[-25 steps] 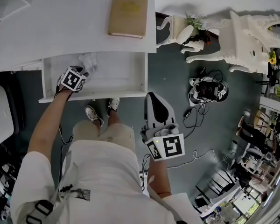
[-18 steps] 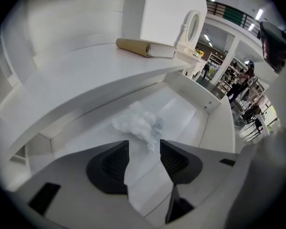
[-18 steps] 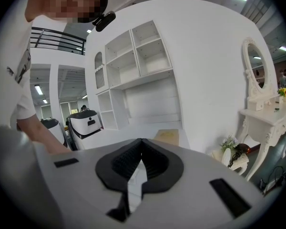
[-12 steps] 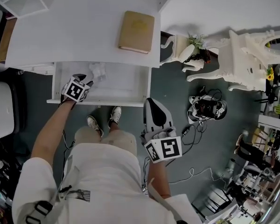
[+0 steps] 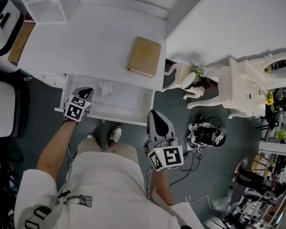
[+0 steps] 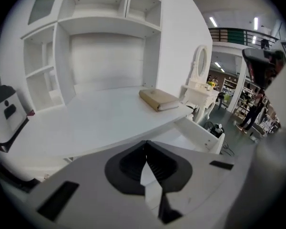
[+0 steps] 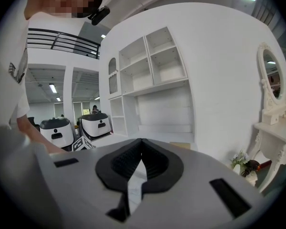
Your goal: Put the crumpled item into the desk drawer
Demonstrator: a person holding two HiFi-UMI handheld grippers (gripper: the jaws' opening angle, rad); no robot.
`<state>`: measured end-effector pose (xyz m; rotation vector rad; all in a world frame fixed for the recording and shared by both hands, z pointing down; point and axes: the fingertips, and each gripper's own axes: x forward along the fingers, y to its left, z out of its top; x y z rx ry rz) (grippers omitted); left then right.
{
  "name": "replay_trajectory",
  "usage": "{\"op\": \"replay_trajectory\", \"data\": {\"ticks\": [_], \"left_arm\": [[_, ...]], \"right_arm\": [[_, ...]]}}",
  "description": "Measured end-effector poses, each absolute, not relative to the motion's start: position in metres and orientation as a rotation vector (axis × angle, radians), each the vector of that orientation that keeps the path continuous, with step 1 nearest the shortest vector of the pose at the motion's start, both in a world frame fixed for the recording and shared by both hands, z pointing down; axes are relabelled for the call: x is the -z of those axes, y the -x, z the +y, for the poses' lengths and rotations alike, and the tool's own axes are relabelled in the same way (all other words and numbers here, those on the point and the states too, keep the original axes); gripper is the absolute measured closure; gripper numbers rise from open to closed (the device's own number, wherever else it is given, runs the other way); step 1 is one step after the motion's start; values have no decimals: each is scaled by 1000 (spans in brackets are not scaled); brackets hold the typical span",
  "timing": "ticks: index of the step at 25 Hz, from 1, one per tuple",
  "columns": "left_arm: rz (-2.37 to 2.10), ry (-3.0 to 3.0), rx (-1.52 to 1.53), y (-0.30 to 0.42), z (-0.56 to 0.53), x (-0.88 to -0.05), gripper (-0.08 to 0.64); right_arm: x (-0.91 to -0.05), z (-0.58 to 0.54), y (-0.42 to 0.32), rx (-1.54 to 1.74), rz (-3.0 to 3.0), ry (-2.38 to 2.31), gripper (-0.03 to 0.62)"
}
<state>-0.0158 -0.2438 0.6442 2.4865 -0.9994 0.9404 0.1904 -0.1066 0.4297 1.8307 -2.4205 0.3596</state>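
The crumpled white item (image 5: 105,89) lies inside the open desk drawer (image 5: 129,105), near its back. My left gripper (image 5: 85,92) hovers over the drawer's left front corner, a little left of the item and clear of it; its jaws are shut with nothing between them. In the left gripper view the gripper (image 6: 145,146) points over the white desk top (image 6: 86,123), and the item is hidden below. My right gripper (image 5: 155,115) hangs in front of the drawer's right end, above the floor; in its own view the right gripper (image 7: 142,143) is shut and empty.
A tan book (image 5: 144,57) lies on the desk above the drawer. White shelves (image 5: 43,1) stand at the desk's back left. A white vanity (image 5: 248,85) and a potted plant (image 5: 199,78) stand right. Cables and a device (image 5: 206,135) lie on the floor.
My left gripper has let go of the crumpled item and drawn back toward the drawer's front left, its jaws now closed. The item stays in the drawer. The right gripper has barely moved.
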Motion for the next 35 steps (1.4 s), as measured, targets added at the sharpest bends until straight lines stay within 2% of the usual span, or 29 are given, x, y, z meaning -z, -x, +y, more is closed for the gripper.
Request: {"op": "replay_trajectory", "data": {"ticks": [19, 35], "left_arm": [[-1444, -2701, -438, 90, -254, -444, 545], [-1663, -2874, -98, 156, -238, -308, 545]], "right_arm": [[-377, -143, -165, -183, -2529, -1741, 583], [-327, -169, -122, -97, -2583, -1763, 583]]}}
